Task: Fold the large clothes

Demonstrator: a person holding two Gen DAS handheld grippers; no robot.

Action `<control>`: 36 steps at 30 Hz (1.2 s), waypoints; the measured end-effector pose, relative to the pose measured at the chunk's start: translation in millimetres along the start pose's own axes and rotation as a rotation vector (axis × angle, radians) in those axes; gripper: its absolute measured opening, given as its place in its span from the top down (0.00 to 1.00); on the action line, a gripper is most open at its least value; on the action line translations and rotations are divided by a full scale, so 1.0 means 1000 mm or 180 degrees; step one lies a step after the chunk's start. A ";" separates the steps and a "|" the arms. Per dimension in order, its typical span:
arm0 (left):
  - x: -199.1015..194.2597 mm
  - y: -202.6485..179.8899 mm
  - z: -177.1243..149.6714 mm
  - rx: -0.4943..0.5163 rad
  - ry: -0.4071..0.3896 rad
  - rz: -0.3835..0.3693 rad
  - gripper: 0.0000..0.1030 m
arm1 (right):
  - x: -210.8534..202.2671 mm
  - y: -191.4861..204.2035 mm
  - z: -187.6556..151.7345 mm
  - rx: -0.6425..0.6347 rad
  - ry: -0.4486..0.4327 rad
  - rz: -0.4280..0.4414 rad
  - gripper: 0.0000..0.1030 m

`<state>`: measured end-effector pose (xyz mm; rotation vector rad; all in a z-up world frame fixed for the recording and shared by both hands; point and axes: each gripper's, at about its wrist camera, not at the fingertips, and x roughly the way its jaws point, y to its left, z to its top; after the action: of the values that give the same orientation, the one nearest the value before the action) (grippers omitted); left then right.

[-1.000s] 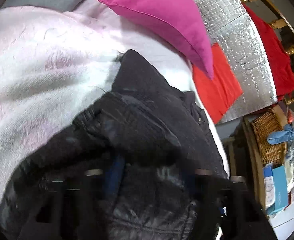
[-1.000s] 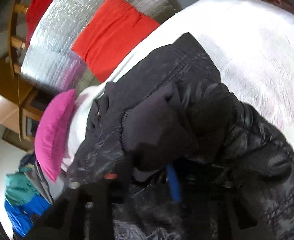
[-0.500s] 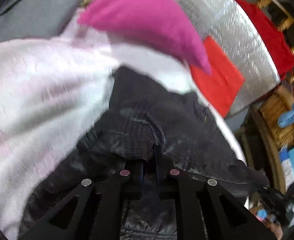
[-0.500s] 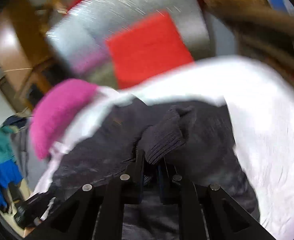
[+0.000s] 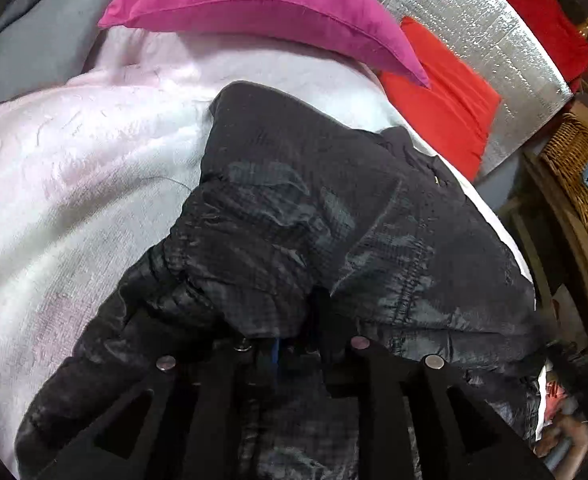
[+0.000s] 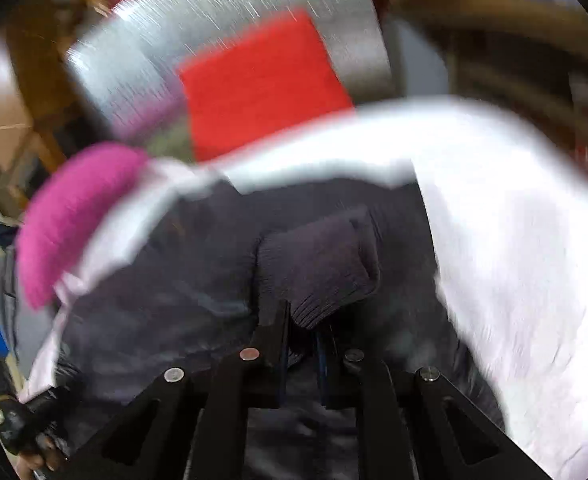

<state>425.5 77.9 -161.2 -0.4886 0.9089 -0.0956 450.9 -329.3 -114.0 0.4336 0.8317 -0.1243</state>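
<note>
A black quilted jacket (image 5: 317,208) lies on a pale pink-white blanket (image 5: 74,168). My left gripper (image 5: 290,332) is shut on a bunched fold of the jacket, and the cloth hides its fingertips. In the blurred right wrist view the jacket (image 6: 182,276) spreads across the blanket (image 6: 513,240). My right gripper (image 6: 303,320) is shut on the jacket's ribbed knit cuff (image 6: 321,268), which stands up between the jaws.
A magenta pillow (image 5: 262,4) lies at the blanket's far end, and it also shows in the right wrist view (image 6: 70,216). A red cloth (image 5: 449,100) rests on a silver foil sheet (image 5: 481,28). A wicker basket (image 5: 577,168) stands at the right. The other hand-held gripper (image 6: 26,424) shows at lower left.
Both grippers went from half buried in jacket cloth to closed on it. The left view swung toward the pillow; the right gripper has lifted the cuff and is still moving.
</note>
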 end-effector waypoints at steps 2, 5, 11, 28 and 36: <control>-0.005 0.004 0.003 -0.0056 0.0052 -0.0054 0.78 | 0.002 -0.006 -0.006 0.0016 -0.0020 0.0013 0.89; -0.014 0.012 0.009 -0.0138 0.0034 -0.0086 0.77 | -0.005 -0.002 -0.001 0.0016 -0.0073 0.0036 0.89; -0.007 0.018 0.003 -0.0223 0.0168 -0.0061 0.75 | -0.022 0.018 0.008 -0.0142 -0.0344 0.0066 0.89; -0.028 -0.005 -0.021 -0.0649 0.0084 -0.0288 0.26 | -0.025 -0.015 -0.032 0.1063 0.0327 0.0995 0.26; -0.002 -0.018 -0.001 -0.0543 0.0096 0.0015 0.90 | 0.022 -0.018 -0.013 0.1375 0.0451 0.0832 0.74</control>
<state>425.9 62.4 -152.8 -0.6447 0.9522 -0.0212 451.8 -338.9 -144.4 0.9620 0.8800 -0.0293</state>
